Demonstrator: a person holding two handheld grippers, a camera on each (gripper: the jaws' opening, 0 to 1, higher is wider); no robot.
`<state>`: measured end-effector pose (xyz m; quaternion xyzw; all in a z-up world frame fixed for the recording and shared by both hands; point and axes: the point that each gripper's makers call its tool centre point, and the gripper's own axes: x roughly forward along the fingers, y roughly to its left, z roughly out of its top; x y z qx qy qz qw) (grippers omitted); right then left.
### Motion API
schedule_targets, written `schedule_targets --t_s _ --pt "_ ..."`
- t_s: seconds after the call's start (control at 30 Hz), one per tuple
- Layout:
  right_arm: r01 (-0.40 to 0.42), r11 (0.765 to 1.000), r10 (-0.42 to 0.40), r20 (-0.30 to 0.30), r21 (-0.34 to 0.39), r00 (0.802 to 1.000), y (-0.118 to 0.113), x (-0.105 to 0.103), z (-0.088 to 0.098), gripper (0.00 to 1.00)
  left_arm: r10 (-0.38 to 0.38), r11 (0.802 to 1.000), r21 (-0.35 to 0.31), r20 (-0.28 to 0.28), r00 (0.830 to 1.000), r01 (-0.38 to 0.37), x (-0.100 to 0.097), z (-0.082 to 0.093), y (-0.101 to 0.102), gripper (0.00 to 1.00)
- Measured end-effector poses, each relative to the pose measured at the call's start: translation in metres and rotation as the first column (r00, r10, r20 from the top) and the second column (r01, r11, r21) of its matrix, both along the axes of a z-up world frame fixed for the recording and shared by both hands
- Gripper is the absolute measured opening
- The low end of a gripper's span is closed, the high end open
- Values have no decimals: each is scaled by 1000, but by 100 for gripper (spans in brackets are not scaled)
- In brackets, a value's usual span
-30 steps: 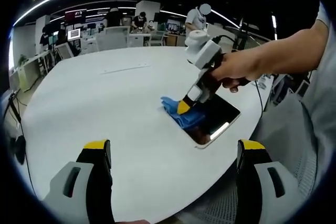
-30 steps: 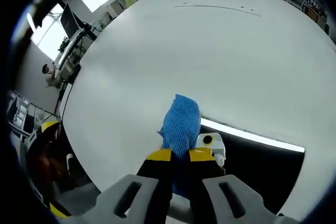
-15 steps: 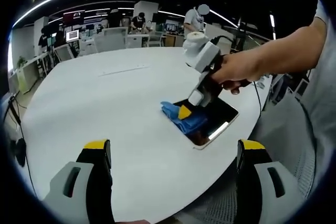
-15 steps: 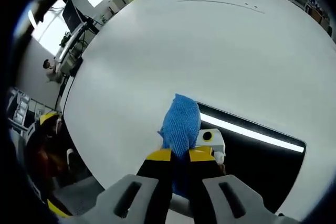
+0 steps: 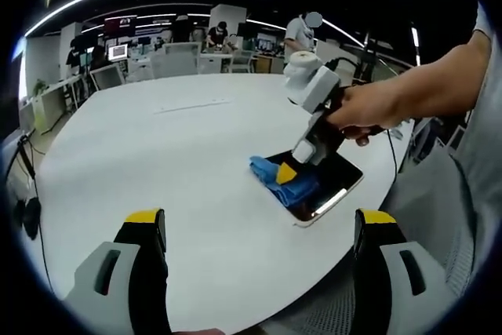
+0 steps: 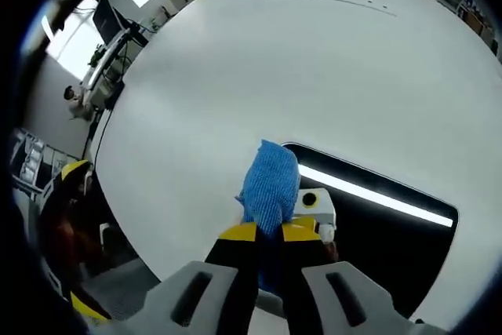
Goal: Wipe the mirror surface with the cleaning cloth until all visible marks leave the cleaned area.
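**Cloth on mirror, right gripper clamped on cloth**

Table (image 5: 157, 162): large, white, rounded top, the biggest thing in both views. A thin line with small marks crosses its far part (image 6: 329, 4). Office desks, monitors and several people stand beyond its far edge in the left gripper view.

Mirror (image 5: 333, 186): flat rectangular slab with rounded corners and a pale rim, lying on the table near the edge closest to the person. Surface reads dark; it reflects a bright ceiling light strip as one long white bar (image 6: 369, 194). In the right gripper view the glass (image 6: 392, 233) also reflects part of the gripper. Marks on the glass cannot be made out.

Cleaning cloth (image 6: 271, 182): blue, textured weave, bunched into a thick fold. It sits at one short end of the mirror, partly on the glass and partly over the rim onto the table. In the left gripper view it shows as a blue crumpled wad (image 5: 282, 180).

Right gripper (image 6: 268, 231): held by a hand (image 5: 369, 107), angled down onto the mirror; yellow-tipped jaws drawn together, pinching the cloth between them.

Left gripper (image 5: 263, 225): well back from the mirror, above the table's near part; jaws spread wide apart, nothing between them.
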<state>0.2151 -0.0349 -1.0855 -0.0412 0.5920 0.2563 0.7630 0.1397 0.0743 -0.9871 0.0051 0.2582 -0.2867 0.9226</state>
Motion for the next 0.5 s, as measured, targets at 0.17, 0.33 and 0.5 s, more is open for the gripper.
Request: schedule_targets --t_s 0.17,0.33,0.5 --pt "13 1000 -13 -2 10 1000 -1 3 -2 3 -10 1000 4 -4 1000 10 -1 -1 -4 99" --pt "-3 1000 3 -3 26 1000 -1 2 -1 3 -5 1000 3 1 1000 5 -1 1 -3 99" --pt "2 999 -2 -9 42 1000 -3 1 0 3 -6 1000 14 1 1000 6 -3 1 -3 99"
